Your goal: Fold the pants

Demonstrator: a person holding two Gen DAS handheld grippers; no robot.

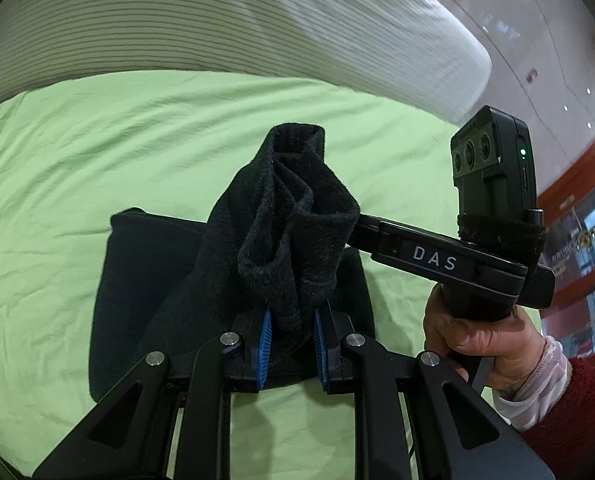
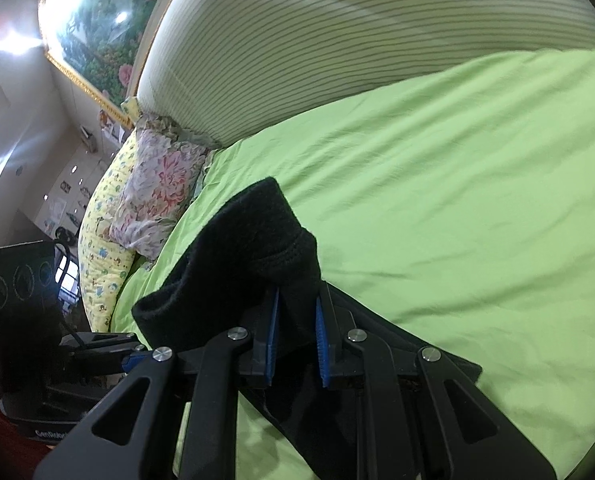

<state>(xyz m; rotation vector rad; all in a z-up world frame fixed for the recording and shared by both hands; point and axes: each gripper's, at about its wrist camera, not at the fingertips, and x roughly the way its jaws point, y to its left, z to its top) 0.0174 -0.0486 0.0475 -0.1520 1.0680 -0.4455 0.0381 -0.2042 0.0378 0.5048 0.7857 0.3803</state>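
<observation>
The black pants (image 1: pixel 297 232) lie on the green sheet (image 1: pixel 97 160), their lower part hidden under bunched cloth. The left gripper (image 1: pixel 293 340) is clamped on one fold, the right gripper (image 2: pixel 297 336) on another. "DAS" reads on the right gripper's body; two pillows (image 2: pixel 137 208) lie beyond

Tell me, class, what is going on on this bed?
A person is folding black pants on a green bedsheet, with a gripper in each hand. The left gripper and the right gripper are each clamped on bunched fabric, lifting it above the rest lying flat. The fold is unfinished.
</observation>
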